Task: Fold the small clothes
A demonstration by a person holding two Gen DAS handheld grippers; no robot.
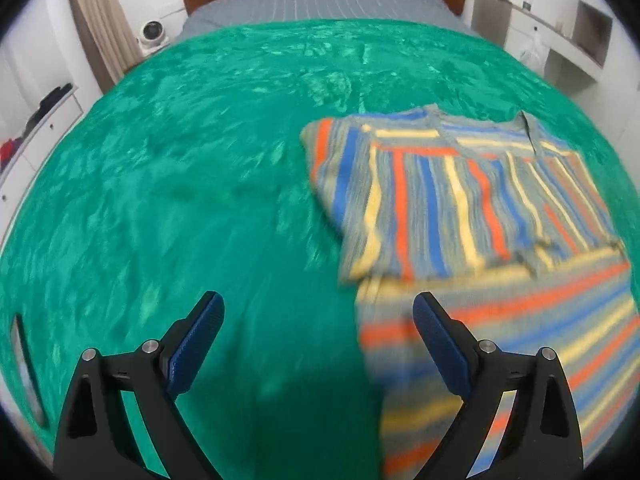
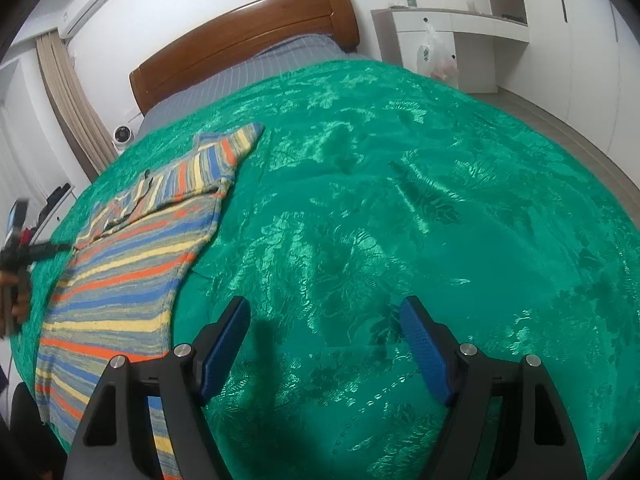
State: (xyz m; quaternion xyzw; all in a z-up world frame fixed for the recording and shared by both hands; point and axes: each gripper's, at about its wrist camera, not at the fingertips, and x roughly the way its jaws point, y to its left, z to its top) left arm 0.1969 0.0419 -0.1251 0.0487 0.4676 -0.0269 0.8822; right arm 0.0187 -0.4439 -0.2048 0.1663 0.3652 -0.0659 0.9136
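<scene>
A small striped knit sweater (image 1: 460,200) in grey, blue, orange and yellow lies on the green bedspread (image 1: 180,180), with its sleeves folded across the chest. My left gripper (image 1: 318,304) is open and empty, hovering over the sweater's left edge near the hem. In the right wrist view the sweater (image 2: 132,256) lies at the left. My right gripper (image 2: 324,308) is open and empty above the bare bedspread (image 2: 420,200), just right of the sweater. The left gripper (image 2: 24,252) shows at the far left edge there.
A wooden headboard (image 2: 248,36) and grey striped sheet (image 1: 320,4) are at the far end of the bed. A white fan (image 1: 152,34) stands at the far left. White cabinets and a desk (image 2: 452,28) with a hanging plastic bag stand at the right.
</scene>
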